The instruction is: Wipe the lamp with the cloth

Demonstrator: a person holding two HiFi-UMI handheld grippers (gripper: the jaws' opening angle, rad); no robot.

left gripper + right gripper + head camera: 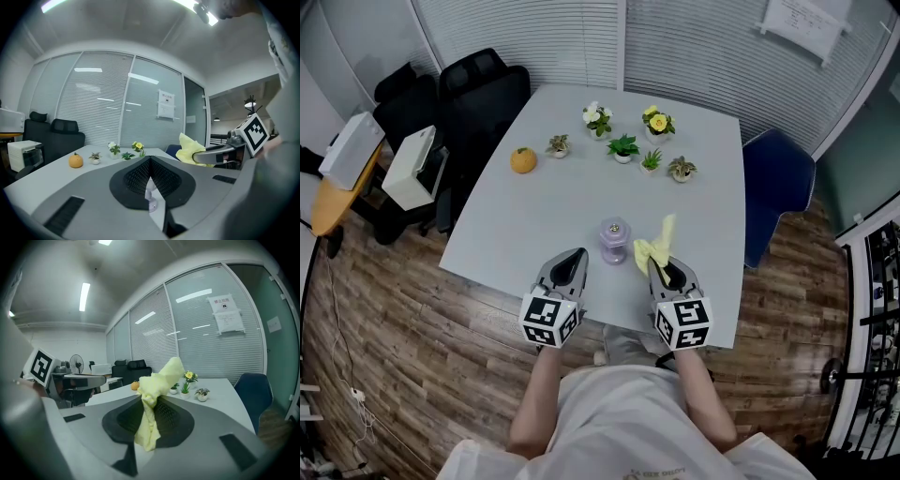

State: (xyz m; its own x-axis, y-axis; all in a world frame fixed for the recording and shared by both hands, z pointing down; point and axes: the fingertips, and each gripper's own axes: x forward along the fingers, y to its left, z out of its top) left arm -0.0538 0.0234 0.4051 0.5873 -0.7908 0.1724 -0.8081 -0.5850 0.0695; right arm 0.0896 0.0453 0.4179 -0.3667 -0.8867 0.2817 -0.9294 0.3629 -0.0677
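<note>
A small lavender lamp (614,239) stands on the grey table (544,216) near its front edge. My left gripper (578,255) is to the lamp's left, shut with nothing in it, and does not touch the lamp. In the left gripper view the jaws (150,160) meet, and a bit of the lamp (151,193) shows through the gap under them. My right gripper (657,268) is to the lamp's right, shut on a yellow cloth (655,247). The cloth (154,385) sticks up above the right gripper (152,401) and hangs below it. The cloth (191,149) also shows in the left gripper view.
An orange fruit (523,160) and several small potted plants (623,147) sit across the far half of the table. Black chairs (478,94) and a white appliance (412,167) stand to the left, a blue chair (778,178) to the right. Window blinds (534,37) close the back.
</note>
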